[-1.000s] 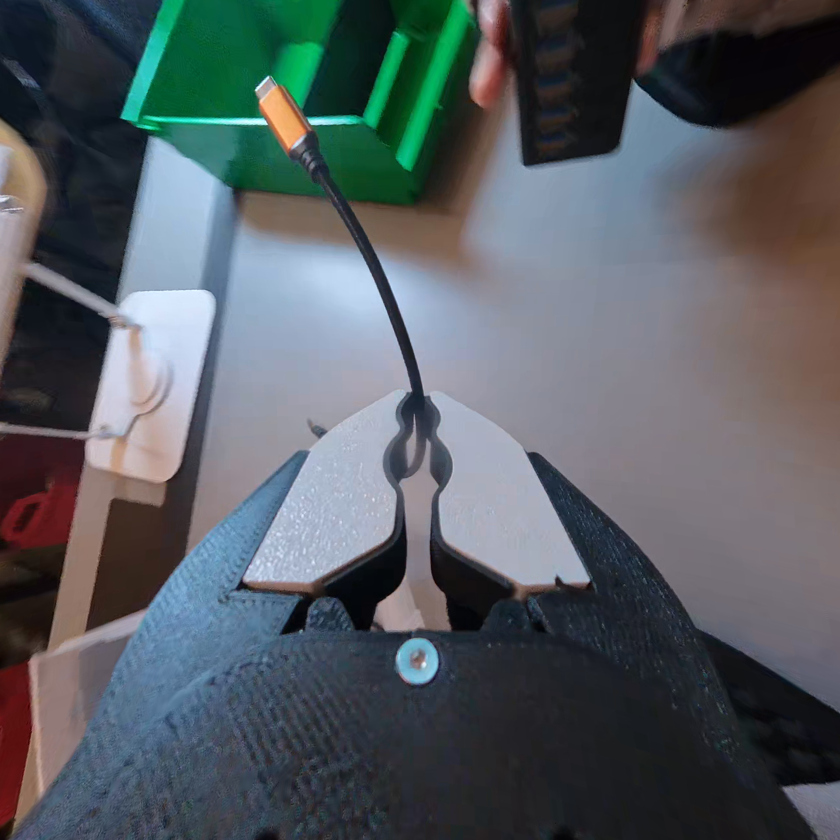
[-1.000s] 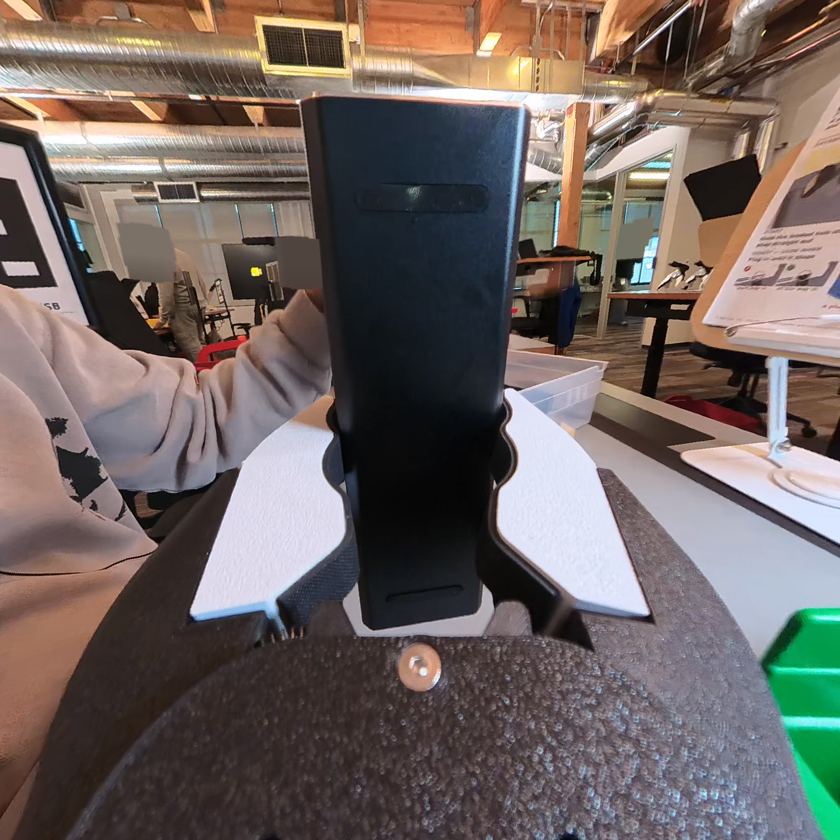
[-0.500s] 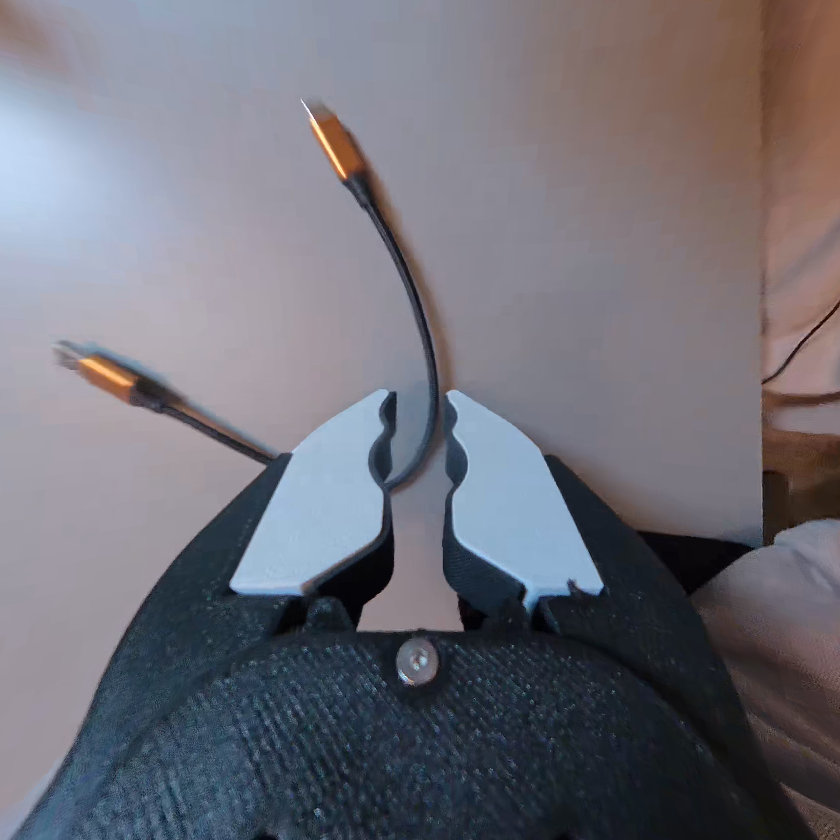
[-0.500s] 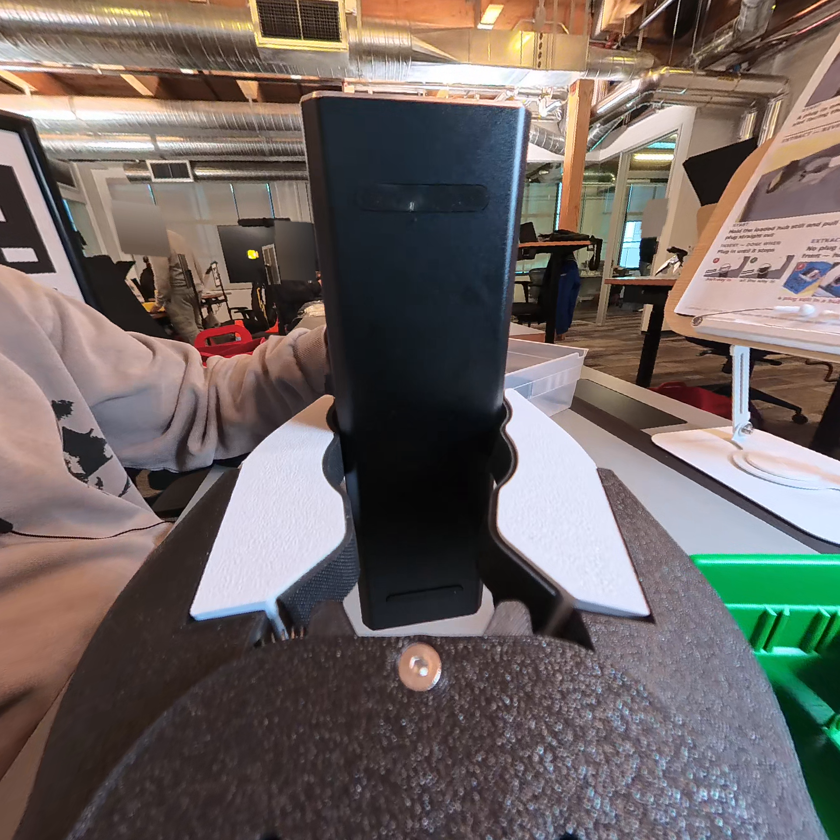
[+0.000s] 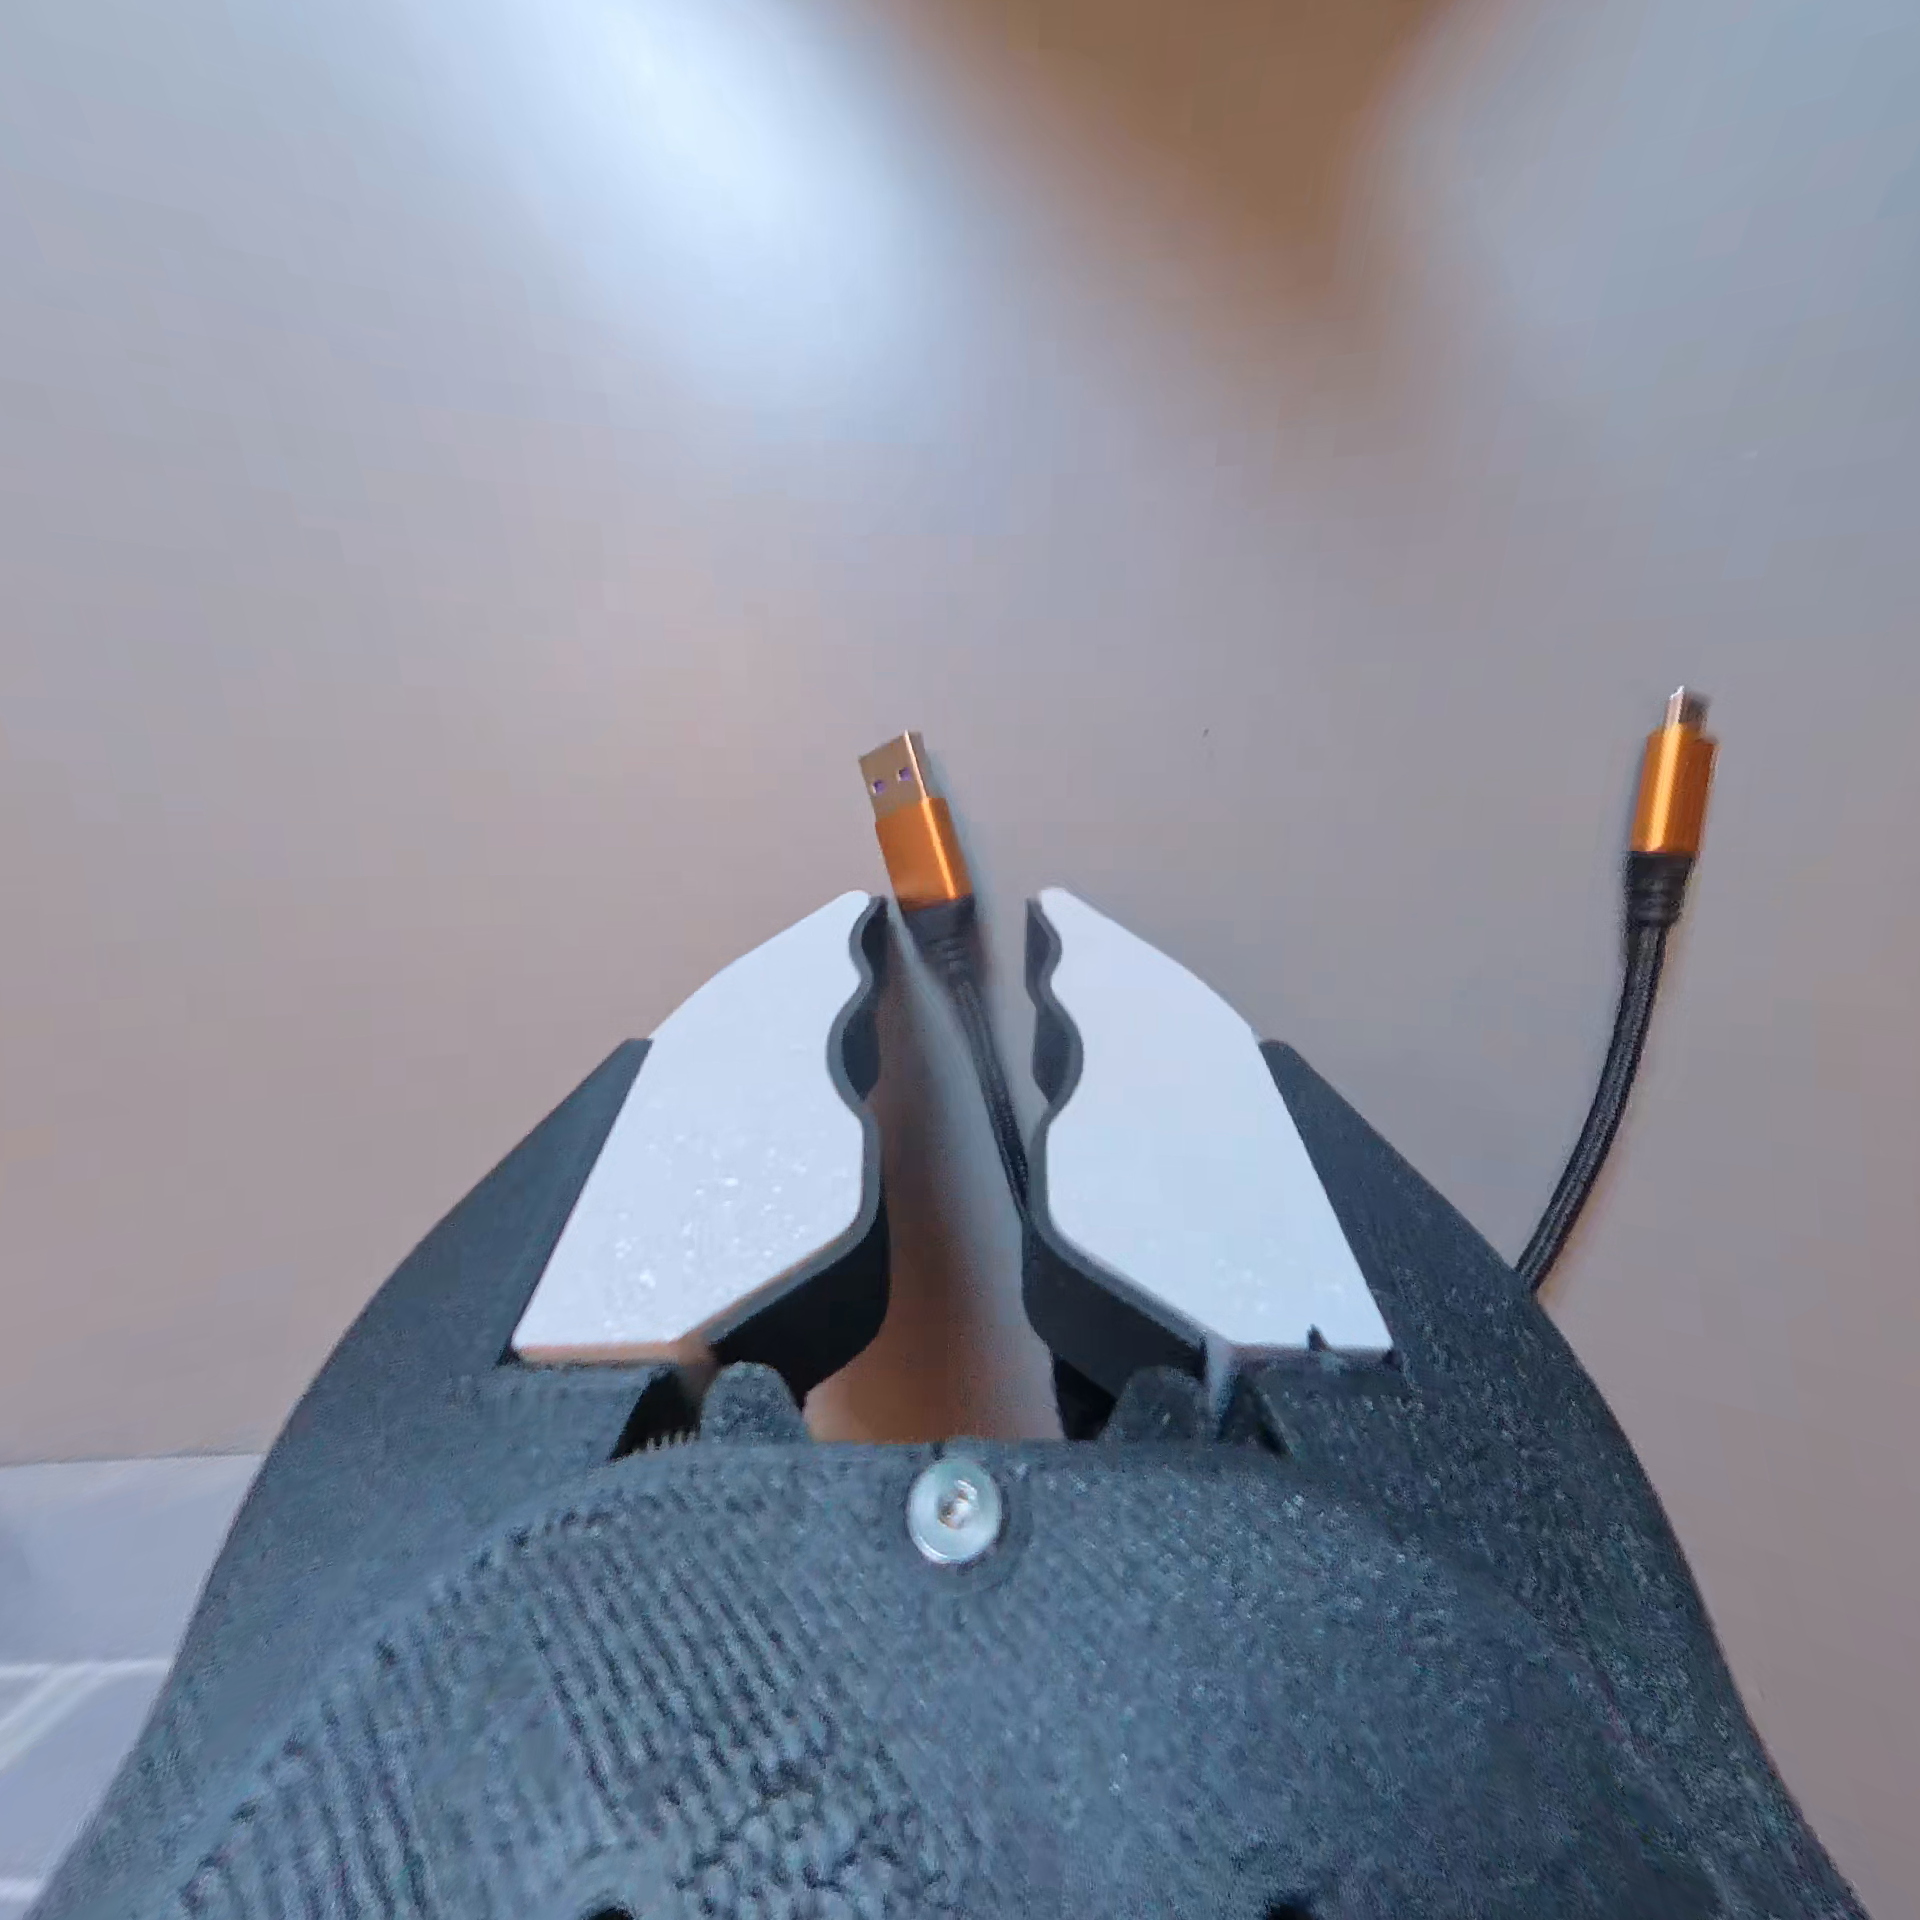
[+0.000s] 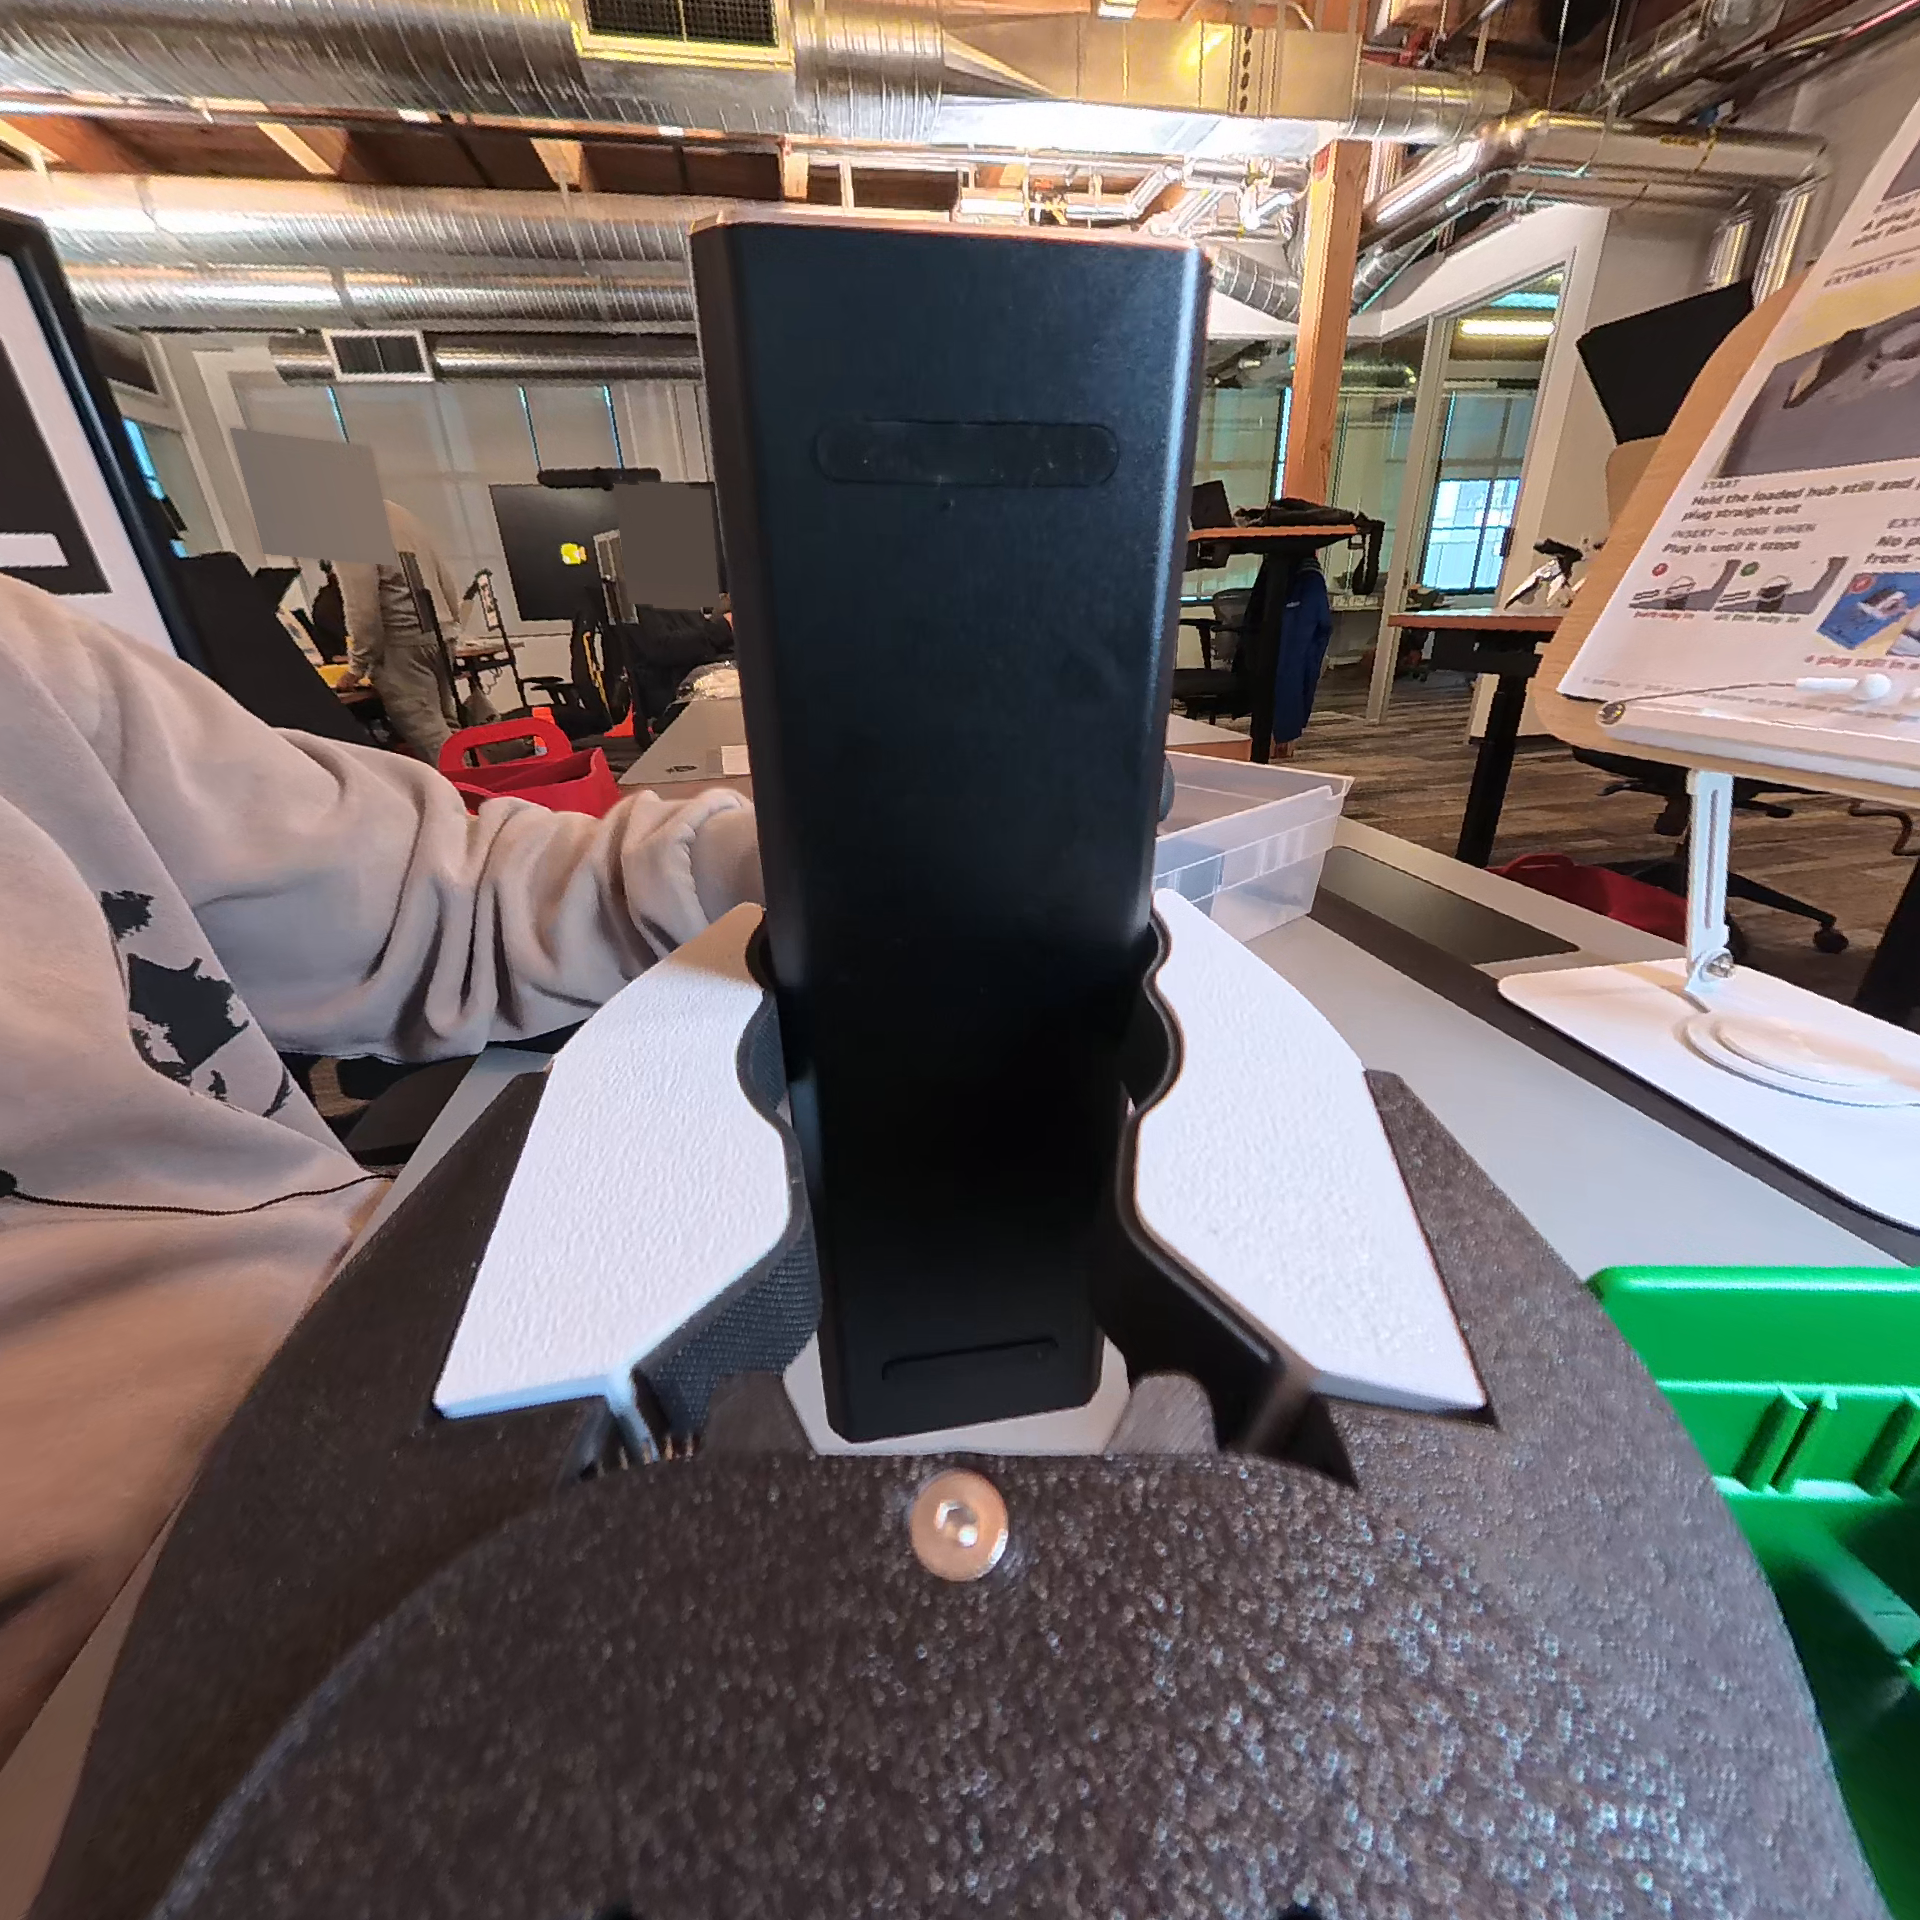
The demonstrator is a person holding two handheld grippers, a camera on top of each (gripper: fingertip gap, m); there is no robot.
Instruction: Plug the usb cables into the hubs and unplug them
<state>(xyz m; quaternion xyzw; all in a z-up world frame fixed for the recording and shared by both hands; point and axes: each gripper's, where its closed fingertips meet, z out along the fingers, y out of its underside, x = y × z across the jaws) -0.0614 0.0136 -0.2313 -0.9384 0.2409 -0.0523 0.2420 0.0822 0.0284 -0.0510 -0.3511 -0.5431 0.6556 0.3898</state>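
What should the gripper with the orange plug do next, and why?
Probably close the left gripper on the cable just behind the orange USB plug. Its jaws stand apart with the cable loose between them, while the right gripper already clamps the black hub.

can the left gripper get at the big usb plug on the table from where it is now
Probably yes. The left gripper is open, and the orange USB-A plug lies just past its fingertips on the bare table, its cable running back between the fingers. Nothing blocks it.
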